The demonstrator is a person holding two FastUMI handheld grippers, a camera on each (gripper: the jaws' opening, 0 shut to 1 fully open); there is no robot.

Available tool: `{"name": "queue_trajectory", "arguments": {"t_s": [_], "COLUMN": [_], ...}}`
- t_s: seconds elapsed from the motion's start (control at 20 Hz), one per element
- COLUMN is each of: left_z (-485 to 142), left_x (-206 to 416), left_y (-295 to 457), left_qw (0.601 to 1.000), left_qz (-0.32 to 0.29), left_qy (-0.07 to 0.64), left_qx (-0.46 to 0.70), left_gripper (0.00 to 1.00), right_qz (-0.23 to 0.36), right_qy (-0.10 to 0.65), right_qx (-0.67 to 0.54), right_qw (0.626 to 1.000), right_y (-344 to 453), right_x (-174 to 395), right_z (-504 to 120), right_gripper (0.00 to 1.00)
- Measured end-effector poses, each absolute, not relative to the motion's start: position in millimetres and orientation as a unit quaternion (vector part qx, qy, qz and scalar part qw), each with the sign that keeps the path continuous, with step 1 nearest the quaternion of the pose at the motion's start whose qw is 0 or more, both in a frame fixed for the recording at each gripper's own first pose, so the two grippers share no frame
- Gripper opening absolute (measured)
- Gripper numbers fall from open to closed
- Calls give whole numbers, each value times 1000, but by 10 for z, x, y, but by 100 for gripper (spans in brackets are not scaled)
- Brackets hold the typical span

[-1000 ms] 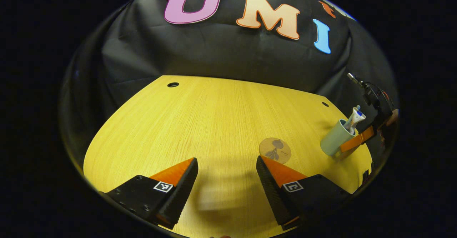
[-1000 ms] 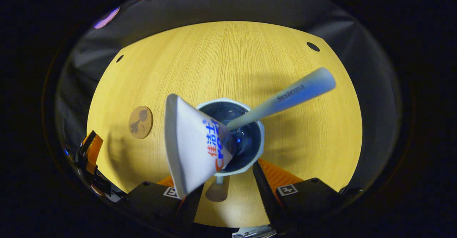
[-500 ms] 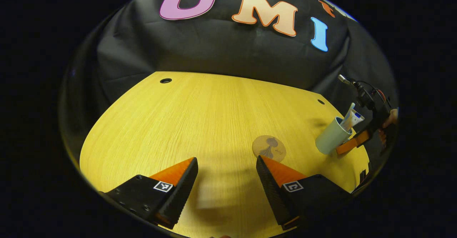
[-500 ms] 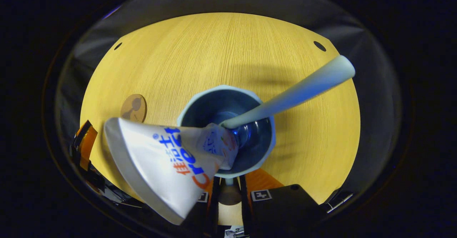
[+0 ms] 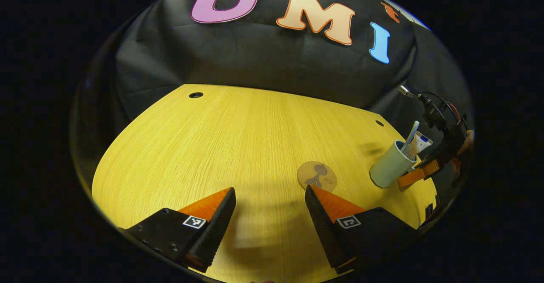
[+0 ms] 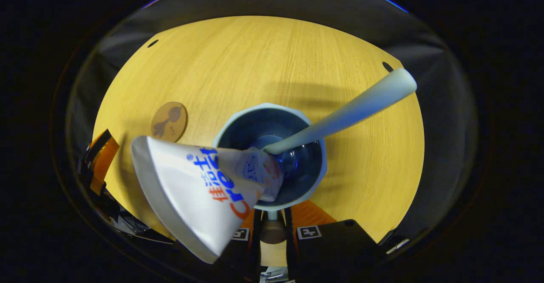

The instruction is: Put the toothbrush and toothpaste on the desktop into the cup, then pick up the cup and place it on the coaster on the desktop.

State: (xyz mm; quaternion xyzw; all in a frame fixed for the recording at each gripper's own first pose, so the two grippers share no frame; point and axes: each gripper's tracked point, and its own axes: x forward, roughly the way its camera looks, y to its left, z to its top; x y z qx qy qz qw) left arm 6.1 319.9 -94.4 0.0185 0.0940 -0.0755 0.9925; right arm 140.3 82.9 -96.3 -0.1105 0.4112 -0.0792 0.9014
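A pale cup (image 6: 238, 130) holds a white toothpaste tube (image 6: 191, 189) leaning left and a pale toothbrush (image 6: 352, 104) leaning right. My right gripper (image 6: 272, 220) is shut on the cup's handle at its near side. In the left gripper view the cup (image 5: 387, 167) is tilted at the table's right edge, with the right gripper (image 5: 418, 173) behind it. The round brown coaster (image 5: 316, 175) lies left of the cup, just beyond the right finger of my left gripper (image 5: 269, 189), which hangs open over the table with nothing in it. The coaster (image 6: 169, 121) is bare.
The yellow wooden table (image 5: 233, 138) has small round holes near its far corners (image 5: 196, 94) (image 5: 376, 123). Black cloth walls the booth behind. A hand (image 5: 466, 140) holds the right gripper at the far right. The left gripper (image 6: 100, 164) is at the left edge of the right gripper view.
The right gripper's fingers closed on the cup's handle. The cup now sits larger in the right gripper view and has shifted a little toward the coaster. The left gripper stayed open.
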Motion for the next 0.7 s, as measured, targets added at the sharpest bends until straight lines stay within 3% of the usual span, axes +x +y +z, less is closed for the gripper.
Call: {"name": "queue_trajectory", "arguments": {"t_s": [0.7], "left_z": [-1014], "left_x": [-84], "left_y": [3613], "left_qw": [994], "left_qz": [-53], "left_qy": [99], "left_qx": [-10], "left_gripper": [95], "right_qz": [27], "right_qy": [396], "right_qx": [-175], "right_qw": [901], "right_y": [2046], "right_x": [1921], "right_z": [-897], "right_gripper": [28]}}
